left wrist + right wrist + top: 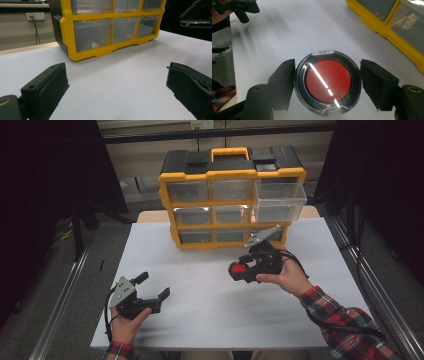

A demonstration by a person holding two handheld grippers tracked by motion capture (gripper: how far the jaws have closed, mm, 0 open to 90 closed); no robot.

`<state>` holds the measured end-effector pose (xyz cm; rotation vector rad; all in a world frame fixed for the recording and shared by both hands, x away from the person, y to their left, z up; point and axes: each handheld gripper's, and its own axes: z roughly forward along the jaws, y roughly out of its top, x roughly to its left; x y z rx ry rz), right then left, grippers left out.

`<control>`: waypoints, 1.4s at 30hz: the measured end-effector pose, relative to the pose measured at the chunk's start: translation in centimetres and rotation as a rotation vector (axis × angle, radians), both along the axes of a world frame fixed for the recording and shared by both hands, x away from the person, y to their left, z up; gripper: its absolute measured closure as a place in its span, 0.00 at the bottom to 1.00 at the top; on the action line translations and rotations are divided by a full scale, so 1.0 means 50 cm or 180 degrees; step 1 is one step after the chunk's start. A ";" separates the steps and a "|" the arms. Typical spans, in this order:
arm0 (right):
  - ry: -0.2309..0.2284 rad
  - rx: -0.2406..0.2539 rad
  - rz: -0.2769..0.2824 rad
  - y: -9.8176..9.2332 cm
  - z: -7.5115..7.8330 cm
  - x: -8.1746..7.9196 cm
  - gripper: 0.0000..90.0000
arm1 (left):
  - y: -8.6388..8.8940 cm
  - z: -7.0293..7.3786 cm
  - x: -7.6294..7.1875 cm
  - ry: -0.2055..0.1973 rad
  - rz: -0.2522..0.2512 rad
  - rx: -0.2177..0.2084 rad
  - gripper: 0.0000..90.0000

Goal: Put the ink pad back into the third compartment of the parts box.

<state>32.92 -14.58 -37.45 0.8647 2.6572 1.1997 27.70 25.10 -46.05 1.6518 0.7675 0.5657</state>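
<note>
The right tool (328,82) is clamping the round red compact (328,83) by its slick rim, light and brittle-looking, while the left tool (117,90) is idling with jaws apart.

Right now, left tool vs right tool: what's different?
The left tool is open with nothing between its jaws; the right tool is shut on a round red compact. The left tool sits near the table's front edge; the right tool is further in, close to the yellow drawer organizer. Both are black and hand-held.
</note>
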 end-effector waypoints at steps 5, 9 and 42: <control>0.0010 -0.0003 0.0022 -0.001 0.010 0.000 0.34 | -0.001 0.000 -0.001 0.0008 0.0002 -0.0017 0.04; 0.0030 -0.0015 0.0022 -0.003 0.018 0.000 0.34 | -0.001 0.000 0.000 0.0000 0.0006 -0.0016 0.04; 0.0113 -0.0057 0.0038 -0.024 0.088 0.009 0.34 | -0.001 0.000 0.001 0.0004 0.0016 0.0007 0.04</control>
